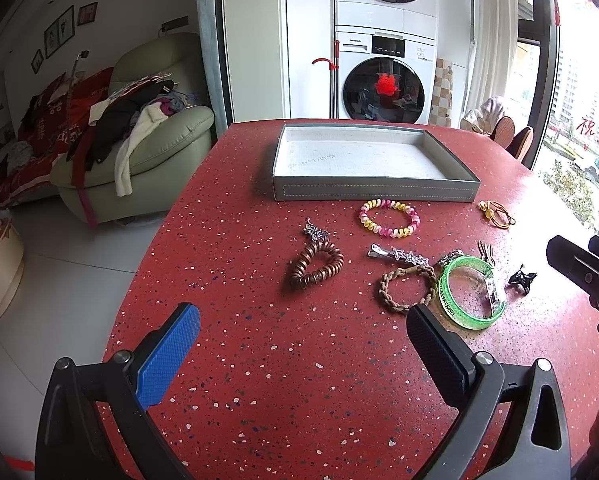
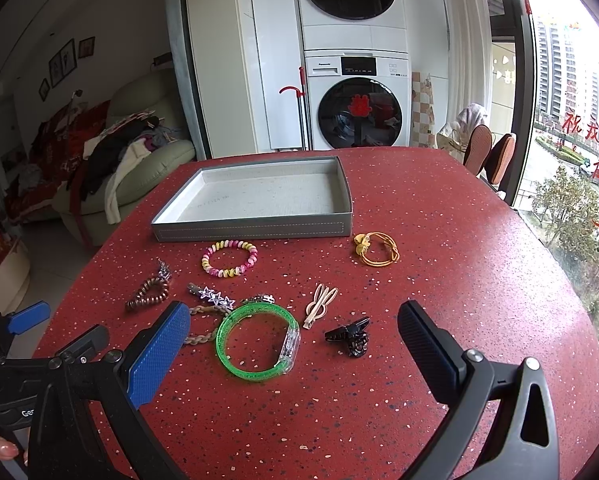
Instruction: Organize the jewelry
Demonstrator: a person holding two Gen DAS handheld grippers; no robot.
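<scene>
A grey tray (image 1: 375, 191) (image 2: 255, 230) with a pale lining sits empty on the red speckled table (image 1: 283, 380) (image 2: 439, 264). In front of it lie a pink-yellow spiral bracelet (image 1: 389, 218) (image 2: 229, 259), a brown coil hair tie (image 1: 317, 266) (image 2: 147, 294), a star hair clip (image 1: 401, 256) (image 2: 213, 297), a braided tan band (image 1: 407, 288), a green bangle (image 1: 471, 296) (image 2: 257, 342), a black claw clip (image 1: 522, 279) (image 2: 349, 336), a beige clip (image 2: 320, 304) and a yellow hair tie (image 1: 495, 212) (image 2: 376, 249). My left gripper (image 1: 303, 344) is open and holds nothing. My right gripper (image 2: 295, 354) is open over the bangle and claw clip.
A green armchair (image 1: 155, 152) piled with clothes stands left of the table. Stacked washing machines (image 1: 383, 60) are behind it, chairs (image 2: 487, 152) and a window to the right. The table's near edge curves off to the left.
</scene>
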